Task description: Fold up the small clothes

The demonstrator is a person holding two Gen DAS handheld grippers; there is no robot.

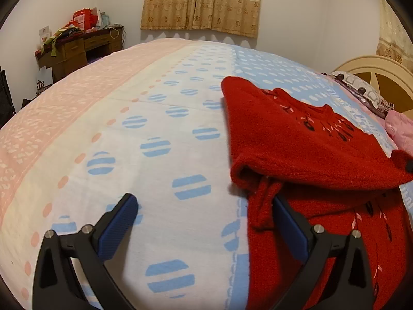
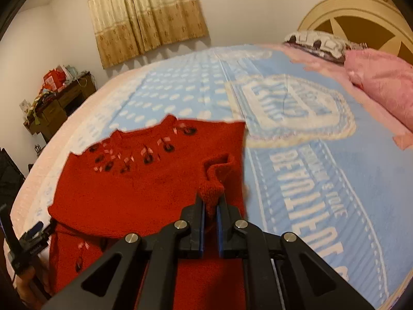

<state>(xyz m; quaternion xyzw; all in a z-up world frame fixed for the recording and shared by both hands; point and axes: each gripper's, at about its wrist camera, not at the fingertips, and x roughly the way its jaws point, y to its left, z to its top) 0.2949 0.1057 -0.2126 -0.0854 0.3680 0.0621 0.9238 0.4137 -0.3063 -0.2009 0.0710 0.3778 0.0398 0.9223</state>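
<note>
Already the right gripper (image 2: 211,206) is clamped on the soft, floppy red sweater's (image 2: 144,188) sleeve cuff (image 2: 211,193); beside the sweater, the left gripper (image 1: 204,222) stands wide apart.

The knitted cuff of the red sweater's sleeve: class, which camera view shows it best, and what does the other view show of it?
The right wrist view. There the ribbed red knitted cuff sits centred, pinched between the right gripper's jaws above the red sweater. The left wrist view shows it only as a blurred red corner at the right edge.
</note>
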